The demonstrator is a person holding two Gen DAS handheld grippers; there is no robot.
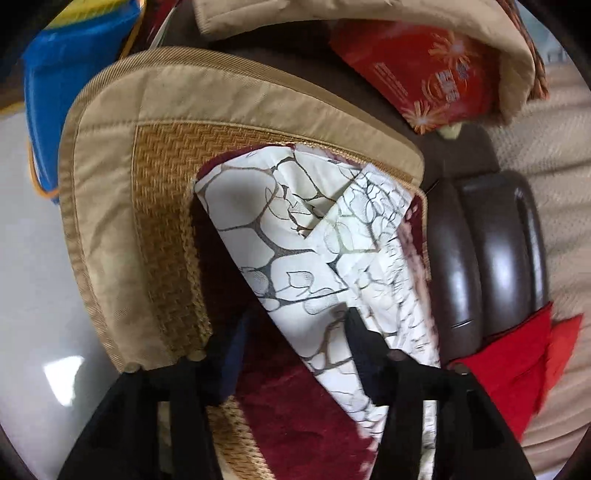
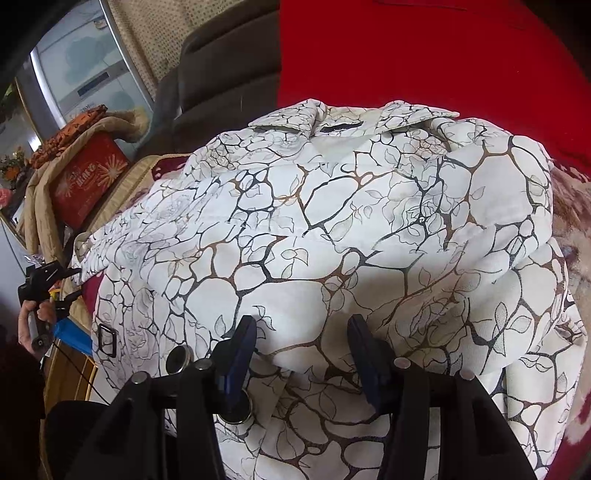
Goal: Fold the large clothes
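A large white coat (image 2: 332, 229) with a dark branching print lies spread across the sofa, collar at the far side. My right gripper (image 2: 301, 332) is open just above its near part, jaws wide apart, holding nothing. In the left wrist view one sleeve end of the coat (image 1: 306, 236) lies over the woven sofa cushion (image 1: 162, 192). My left gripper (image 1: 295, 328) is open, its right finger (image 1: 360, 332) at the sleeve's edge, the left finger beside it over dark red cloth. The left gripper also shows at the far left of the right wrist view (image 2: 72, 282).
A red cloth (image 2: 424, 55) covers the sofa back beyond the collar. A red box (image 1: 424, 70) sits under a tan cushion (image 1: 351, 11). A dark brown sofa arm (image 1: 491, 251) lies right of the sleeve. A blue bag (image 1: 70, 62) is far left.
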